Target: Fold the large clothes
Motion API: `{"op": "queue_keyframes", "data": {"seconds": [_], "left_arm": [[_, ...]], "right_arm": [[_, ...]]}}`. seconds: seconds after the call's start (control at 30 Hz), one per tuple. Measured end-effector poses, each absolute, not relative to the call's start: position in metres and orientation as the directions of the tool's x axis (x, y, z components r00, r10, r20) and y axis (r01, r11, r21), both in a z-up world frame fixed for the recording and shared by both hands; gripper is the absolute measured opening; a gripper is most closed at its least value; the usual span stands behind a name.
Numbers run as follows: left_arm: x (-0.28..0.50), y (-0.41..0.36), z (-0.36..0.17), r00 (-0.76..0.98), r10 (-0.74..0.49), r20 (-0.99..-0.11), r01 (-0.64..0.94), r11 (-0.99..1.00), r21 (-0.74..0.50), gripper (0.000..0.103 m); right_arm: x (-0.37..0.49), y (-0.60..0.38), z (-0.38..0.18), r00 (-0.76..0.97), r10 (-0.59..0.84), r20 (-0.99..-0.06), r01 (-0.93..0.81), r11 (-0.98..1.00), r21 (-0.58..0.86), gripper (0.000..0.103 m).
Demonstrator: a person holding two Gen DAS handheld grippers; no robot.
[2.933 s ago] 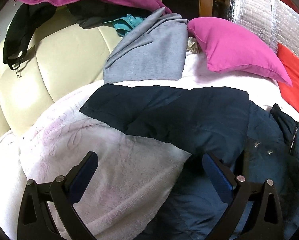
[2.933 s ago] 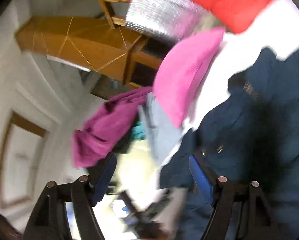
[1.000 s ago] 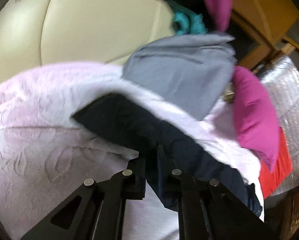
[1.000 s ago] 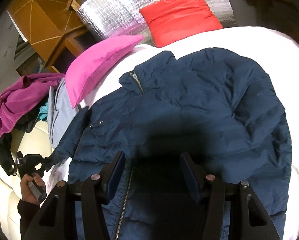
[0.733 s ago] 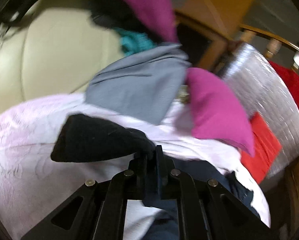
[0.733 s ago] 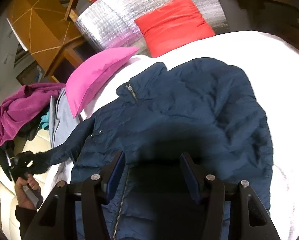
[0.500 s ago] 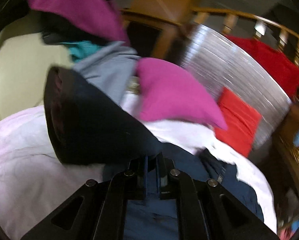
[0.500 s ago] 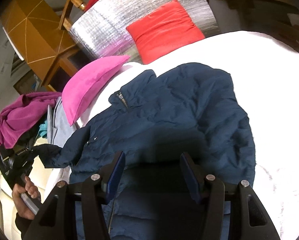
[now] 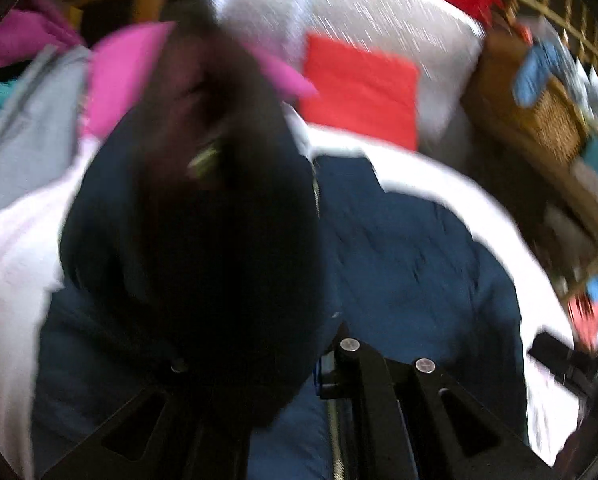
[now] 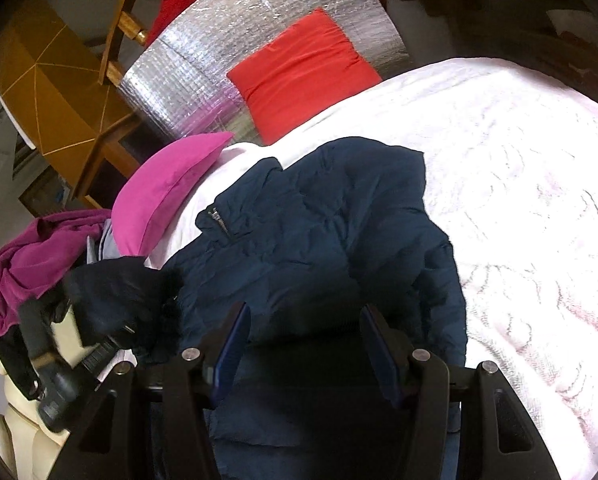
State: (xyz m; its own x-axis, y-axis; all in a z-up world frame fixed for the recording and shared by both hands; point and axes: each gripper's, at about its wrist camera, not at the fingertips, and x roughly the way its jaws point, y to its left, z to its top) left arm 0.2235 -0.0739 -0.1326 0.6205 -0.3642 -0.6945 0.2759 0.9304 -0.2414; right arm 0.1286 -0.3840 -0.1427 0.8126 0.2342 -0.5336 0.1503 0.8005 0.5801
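A navy puffer jacket [image 10: 319,232] lies front-up on the white blanket [image 10: 519,200], collar and zip toward the pillows. My left gripper [image 9: 299,360] is shut on the jacket's sleeve [image 9: 219,240]. The sleeve hangs lifted as a dark blurred mass over the jacket body [image 9: 411,264] and hides the left finger. In the right wrist view the same sleeve [image 10: 119,296] is raised at the jacket's left side, with the left gripper [image 10: 55,360] below it. My right gripper [image 10: 305,340] stands open just above the jacket's lower part, with nothing pinched.
A pink pillow [image 10: 167,188], a red cushion [image 10: 303,68] and a silver foil panel [image 10: 203,72] lie beyond the jacket. A magenta garment [image 10: 27,264] and a grey one [image 9: 23,136] are heaped at the cream headboard [image 10: 15,420]. A wicker basket [image 9: 539,112] stands at the right.
The left gripper closed on the sleeve end, lifted it off the blanket and swung it across over the jacket body, rolling as it went. The right gripper shifted only slightly and stayed open.
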Motion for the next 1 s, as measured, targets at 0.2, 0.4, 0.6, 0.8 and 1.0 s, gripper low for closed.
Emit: {"op": "queue_keyframes", "data": {"seconds": [0.2, 0.4, 0.6, 0.8, 1.0], "left_arm": [[0.206, -0.095, -0.13, 0.535, -0.385, -0.752, 0.428, 0.891, -0.152, 0.013], [0.191, -0.044, -0.075, 0.617, -0.512, -0.597, 0.547, 0.825, -0.142, 0.064], [0.24, 0.063, -0.09, 0.665, -0.405, -0.627, 0.223, 0.909, -0.351, 0.069], [0.267, 0.114, -0.142, 0.553, -0.276, -0.786, -0.094, 0.917, -0.388, 0.067], [0.267, 0.098, -0.144, 0.527, -0.236, -0.817, -0.072, 0.945, -0.319, 0.067]], "right_arm": [[0.124, -0.385, -0.139, 0.819, 0.249, -0.517, 0.138, 0.789, 0.598, 0.075], [0.135, -0.373, -0.135, 0.796, 0.345, -0.497, 0.064, 0.769, 0.637, 0.076], [0.168, -0.366, -0.146, 0.755, 0.44, -0.486, 0.055, 0.696, 0.716, 0.076], [0.205, -0.378, -0.168, 0.738, 0.491, -0.463, 0.13, 0.569, 0.812, 0.076], [0.241, -0.371, -0.187, 0.694, 0.509, -0.509, 0.184, 0.557, 0.81, 0.075]]}}
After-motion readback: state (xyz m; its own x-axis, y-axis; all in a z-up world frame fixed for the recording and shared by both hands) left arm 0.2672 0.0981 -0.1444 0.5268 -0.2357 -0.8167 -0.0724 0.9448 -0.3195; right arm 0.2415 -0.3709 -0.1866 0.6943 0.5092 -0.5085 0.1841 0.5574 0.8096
